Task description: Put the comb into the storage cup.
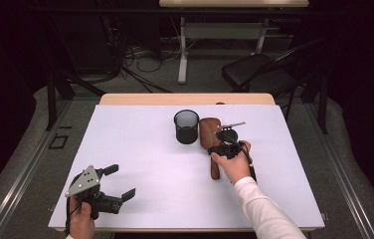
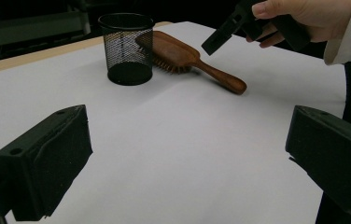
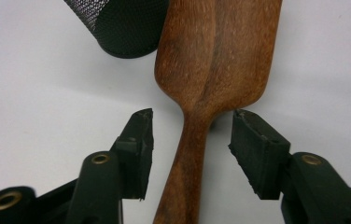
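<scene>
A dim room with cables on the floor surrounded the table [image 1: 125,149], which was covered in white. Near its far middle a black mesh cup [image 1: 186,126] stood upright, and just beside it lay a wooden hairbrush [image 1: 210,142], bristles down, handle pointing toward the person. The right gripper [image 3: 192,137] hung over the brush, its jaws straddling the neck where handle meets head, with gaps on both sides, not clamped. The left gripper [image 1: 120,181] rested at the near left corner, well apart, jaws spread wide and holding nothing
</scene>
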Motion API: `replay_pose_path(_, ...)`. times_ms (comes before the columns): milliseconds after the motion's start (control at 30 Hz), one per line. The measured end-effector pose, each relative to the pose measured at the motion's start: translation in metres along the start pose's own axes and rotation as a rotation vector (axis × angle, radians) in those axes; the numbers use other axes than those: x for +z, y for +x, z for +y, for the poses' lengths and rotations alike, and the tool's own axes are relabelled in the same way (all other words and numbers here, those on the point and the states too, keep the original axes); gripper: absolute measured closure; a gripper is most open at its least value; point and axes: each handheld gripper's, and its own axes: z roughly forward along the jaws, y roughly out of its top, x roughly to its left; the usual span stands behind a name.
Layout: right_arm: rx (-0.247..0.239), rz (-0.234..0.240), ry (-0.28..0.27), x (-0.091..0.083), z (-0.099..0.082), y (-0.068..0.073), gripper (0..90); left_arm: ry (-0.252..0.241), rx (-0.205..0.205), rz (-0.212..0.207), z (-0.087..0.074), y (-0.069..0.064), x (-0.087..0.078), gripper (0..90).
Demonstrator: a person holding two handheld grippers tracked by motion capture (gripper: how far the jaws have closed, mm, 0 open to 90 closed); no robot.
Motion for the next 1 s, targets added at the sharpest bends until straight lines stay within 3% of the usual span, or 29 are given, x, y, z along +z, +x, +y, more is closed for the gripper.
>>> replay_pose_path(133, 0.043, 0.018, 0.022, 0.003, 0.002, -0.002, 52.7, -0.001, -0.001, -0.002, 0.000, 0.000, 0.000, 0.3)
replay_pose_path(500, 0.123, -0.003, 0.071, 0.012, 0.008, -0.005, 48.8, -0.001, 0.002, -0.005, 0.000, 0.001, 0.000, 0.3)
replay_pose_path(1000, 0.115, -0.066, 0.141, 0.027, 0.008, 0.004, 59.8, 0.008, 0.006, -0.005, -0.001, 0.002, 0.000, 0.3)
